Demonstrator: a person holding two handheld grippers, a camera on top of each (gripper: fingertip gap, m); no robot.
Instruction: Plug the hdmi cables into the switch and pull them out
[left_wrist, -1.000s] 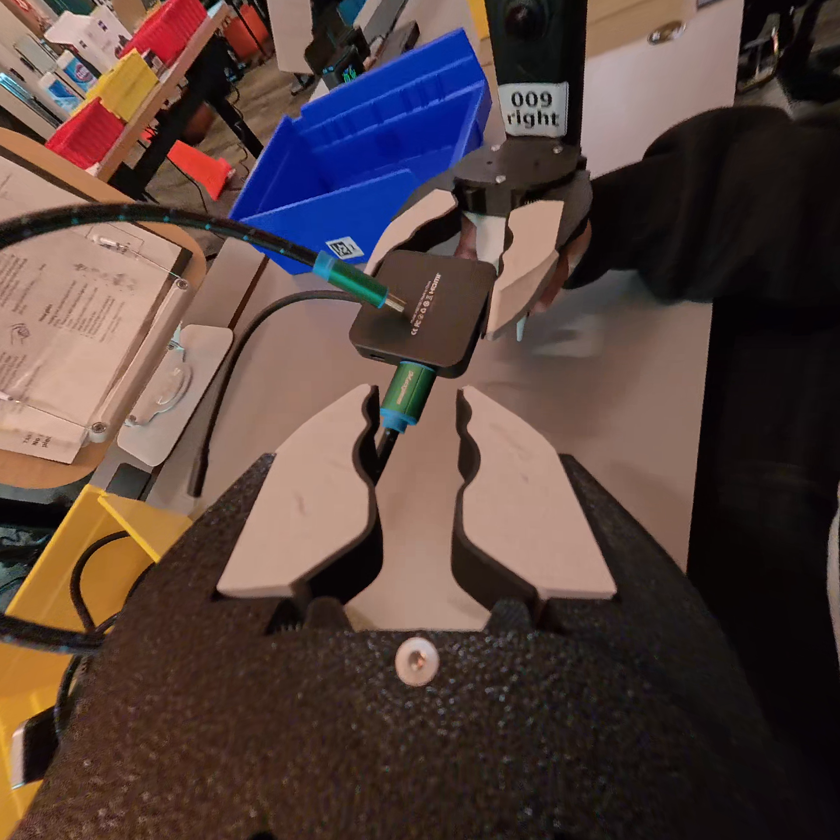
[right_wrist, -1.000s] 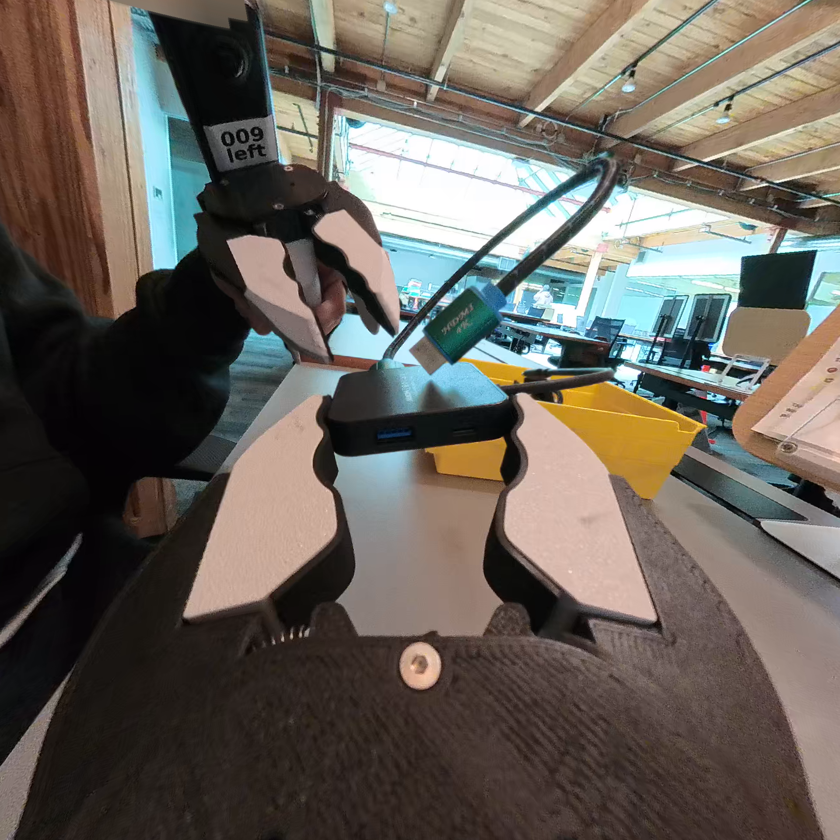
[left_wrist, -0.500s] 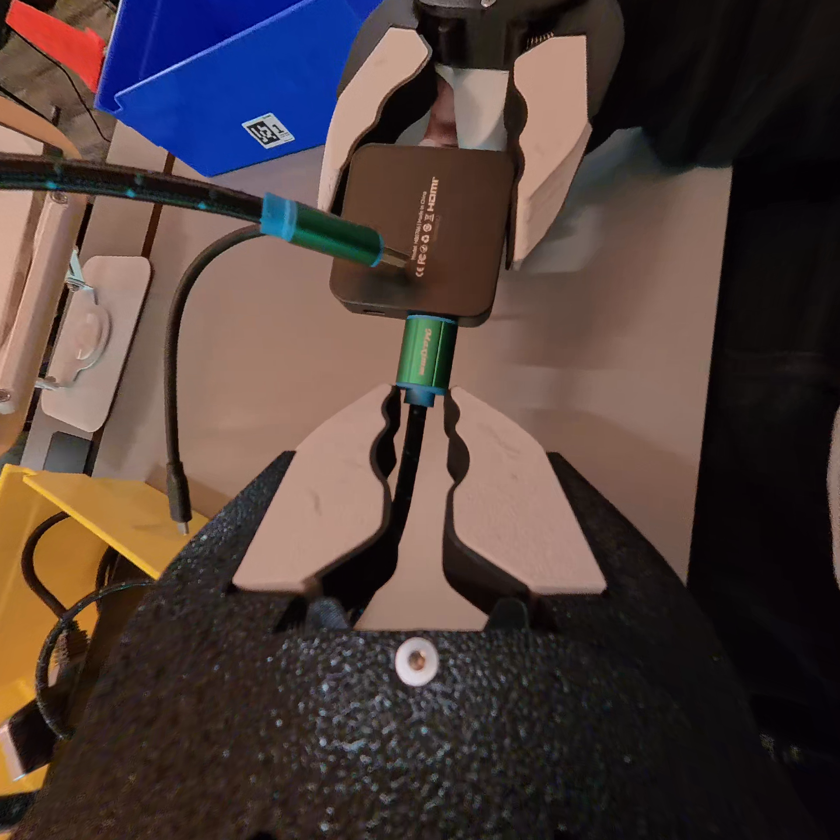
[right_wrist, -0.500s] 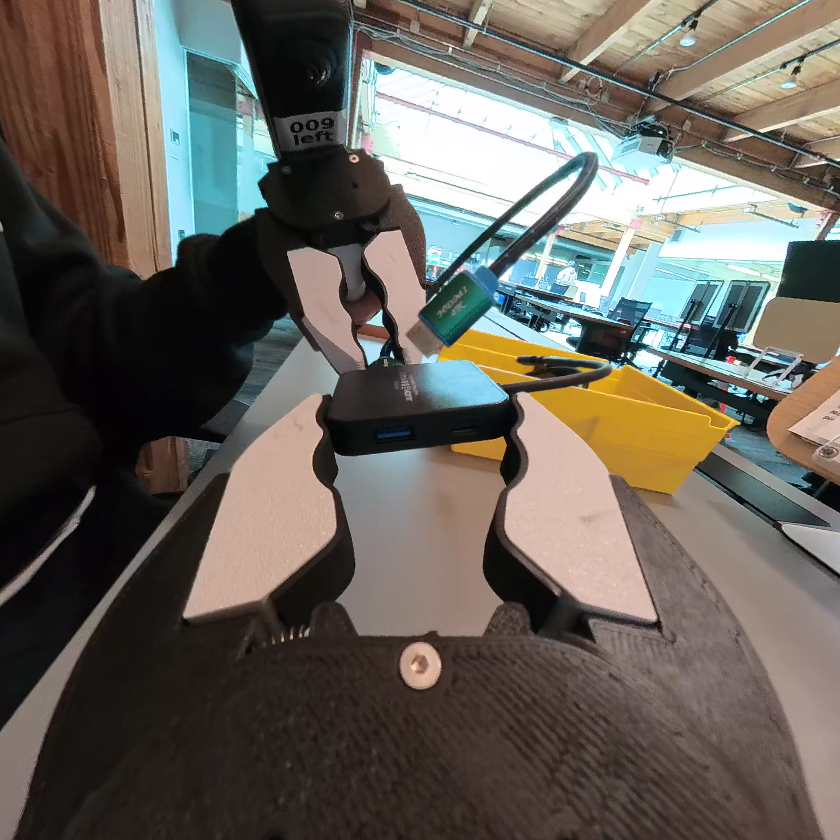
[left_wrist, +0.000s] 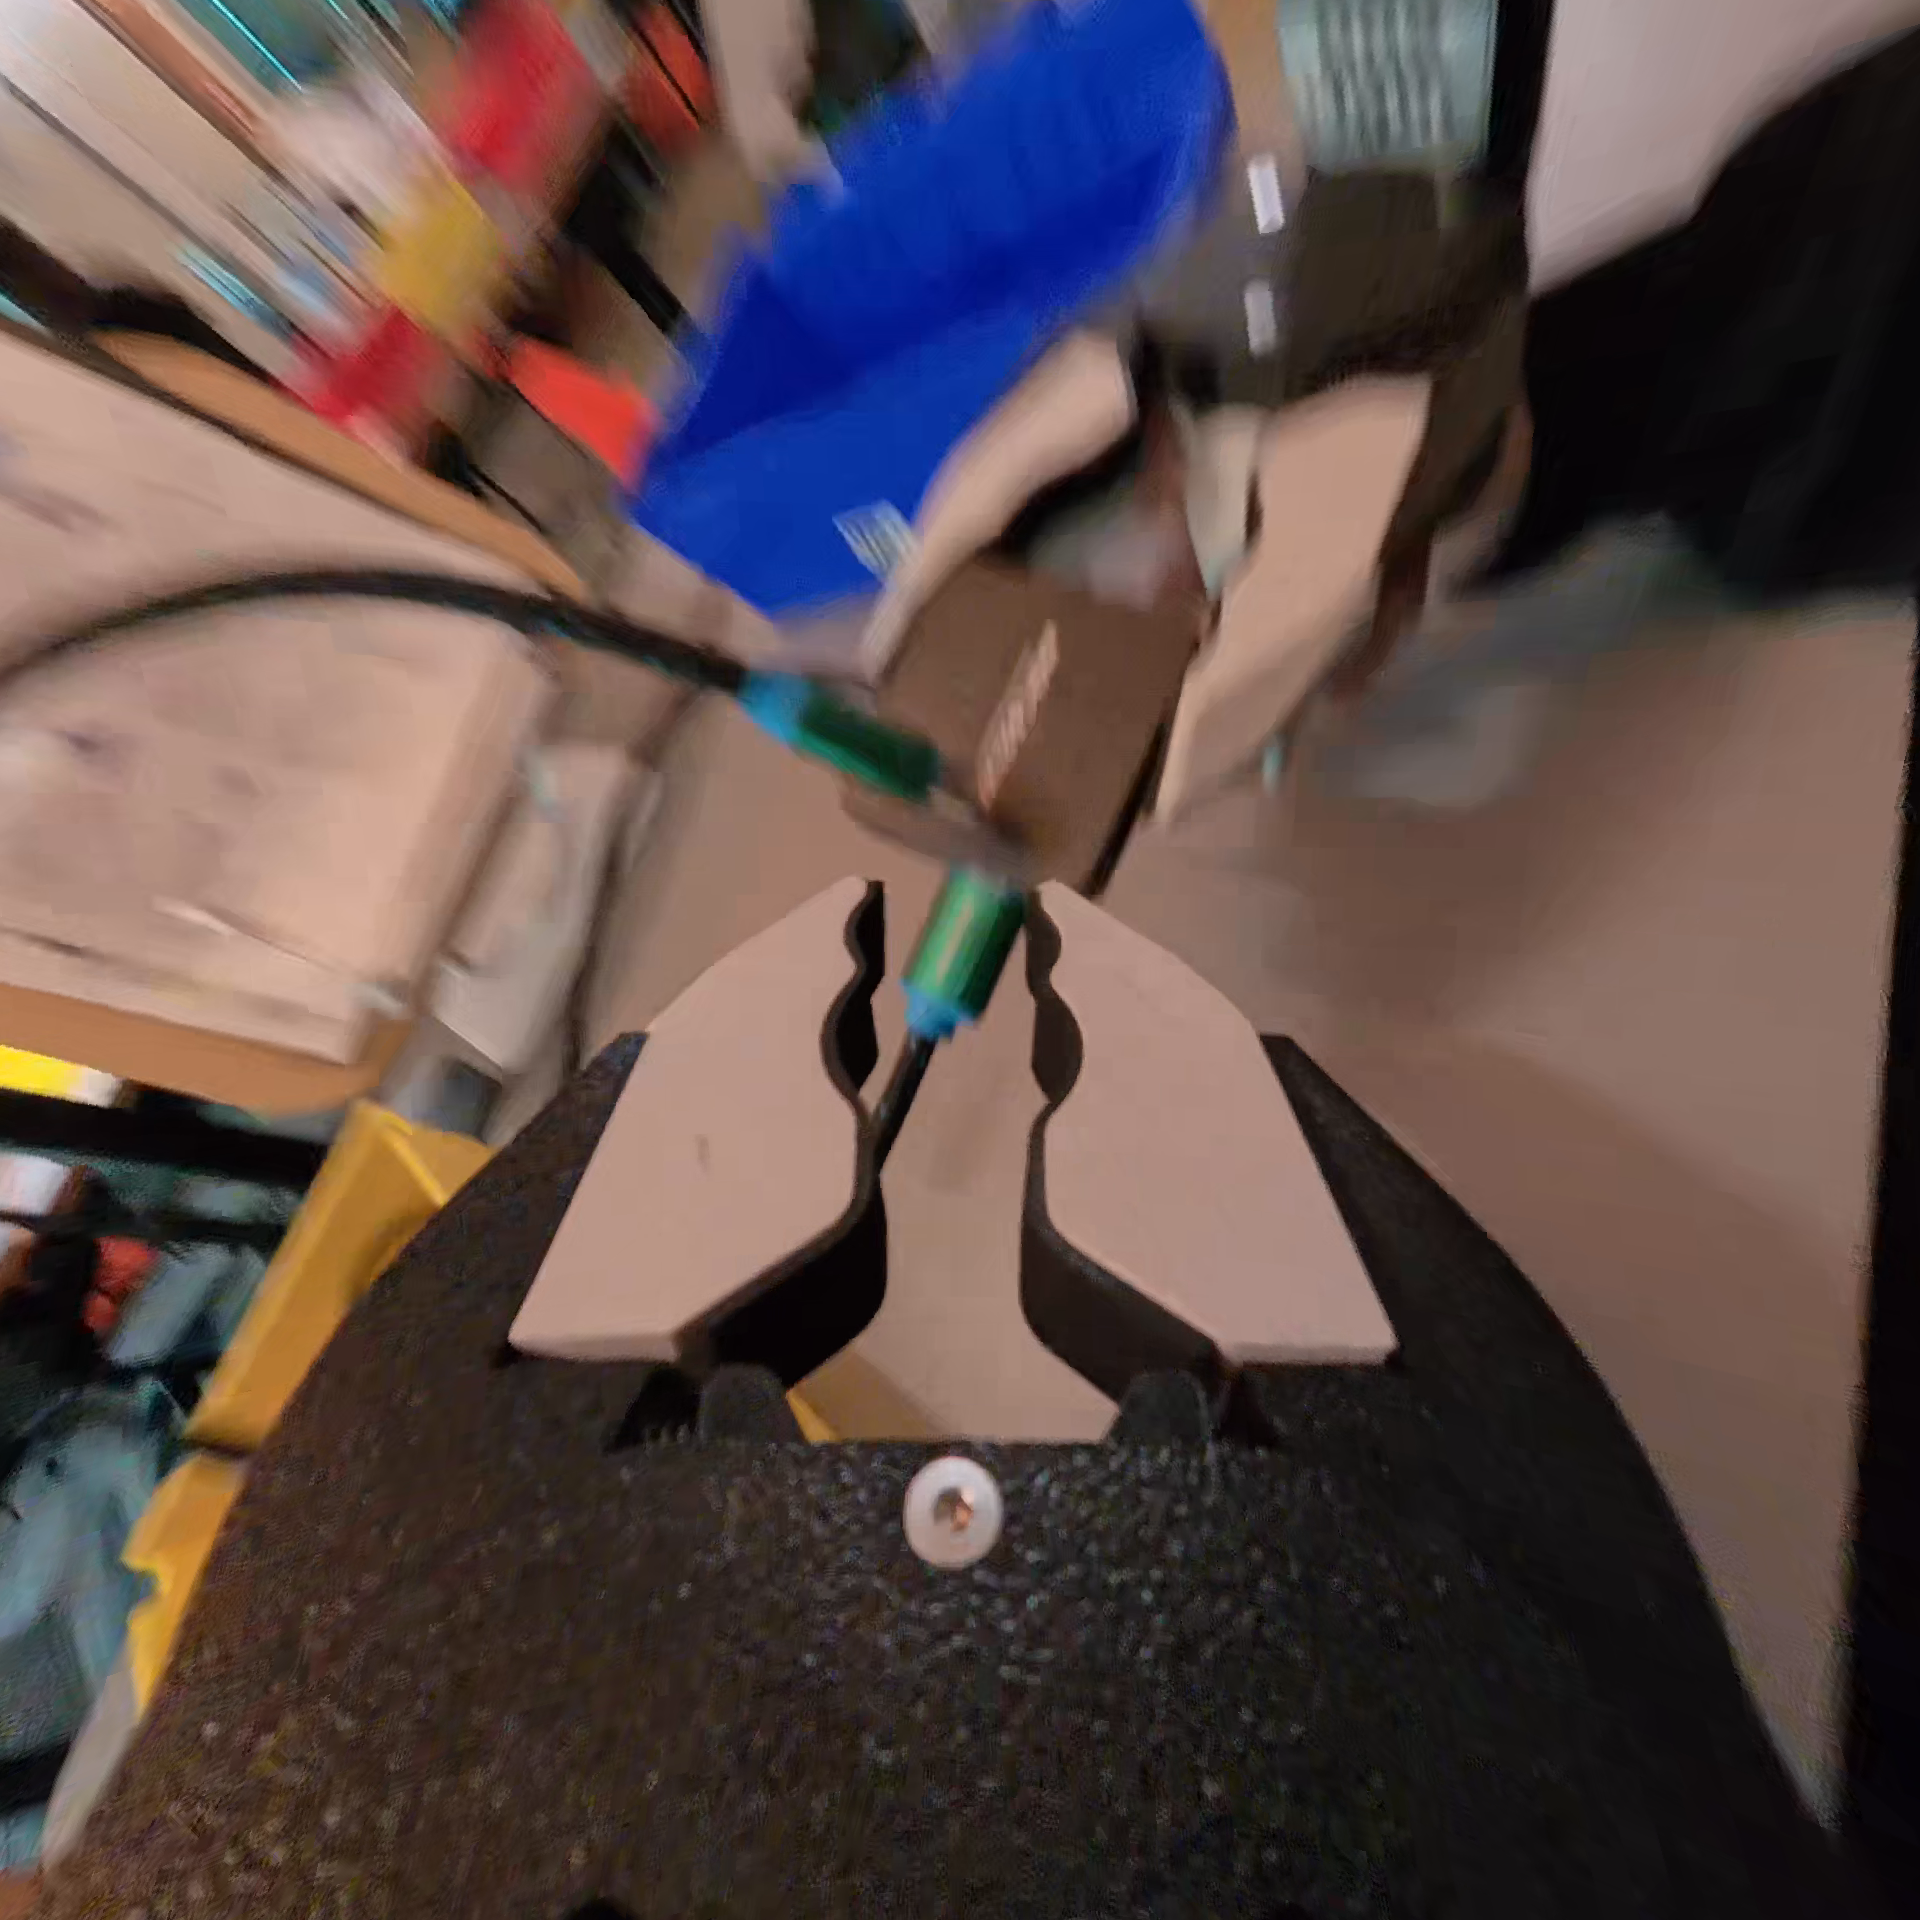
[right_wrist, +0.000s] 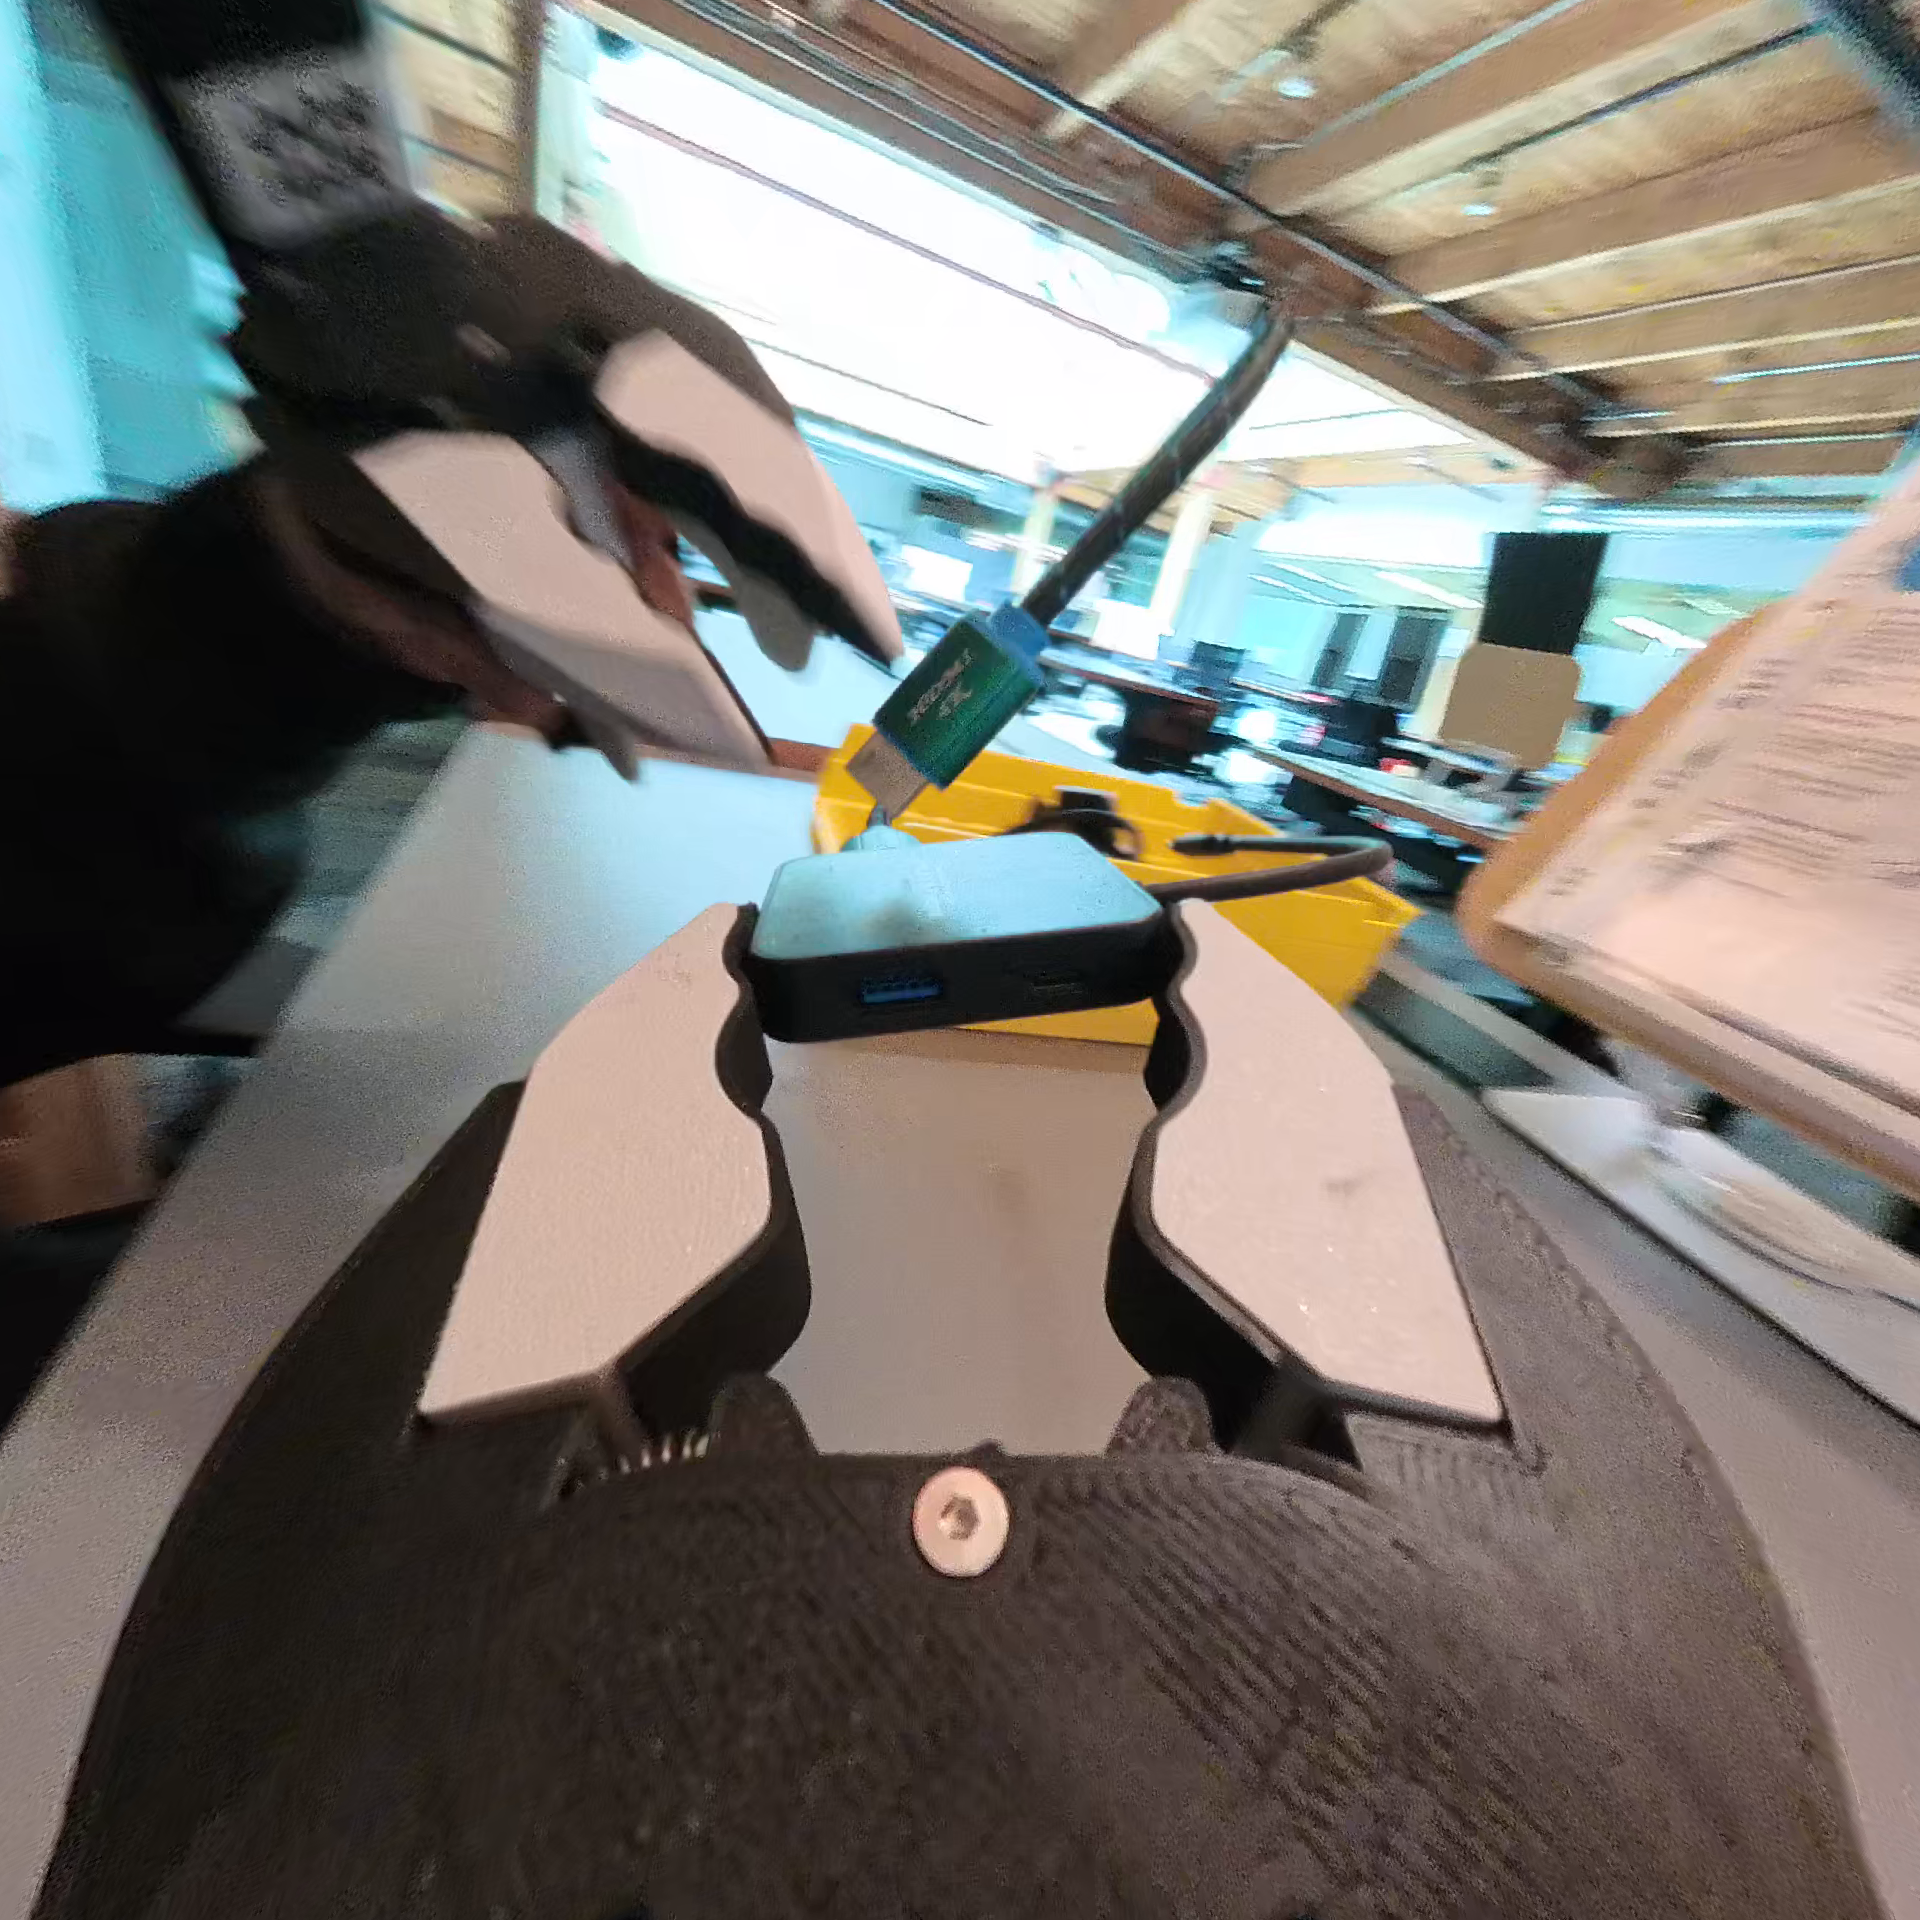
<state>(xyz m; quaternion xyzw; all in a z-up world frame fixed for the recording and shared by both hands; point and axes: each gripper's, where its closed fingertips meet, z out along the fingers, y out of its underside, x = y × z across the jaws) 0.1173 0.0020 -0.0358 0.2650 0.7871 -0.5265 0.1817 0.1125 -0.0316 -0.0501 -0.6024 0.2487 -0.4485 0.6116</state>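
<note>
The switch (right_wrist: 951, 930) is clamped by its sides between the right gripper (right_wrist: 956, 966) at frame centre, above the table (right_wrist: 499, 894). A green plug (left_wrist: 961, 951) lies between the left gripper (left_wrist: 951, 920) fingers (grip unclear through blur). A second plug (right_wrist: 951, 707) hangs overhead, tilted.

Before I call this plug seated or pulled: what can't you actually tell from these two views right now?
- Near green plug: left wrist view is motion-blurred; whether it is seated in the switch is unclear.
- Same port, right wrist view: hidden behind the switch body.
- Left gripper: whether its fingers actually touch the plug is lost to blur.
- Loose second plug: its cable runs out of frame at the left edge in the left wrist view.
</note>
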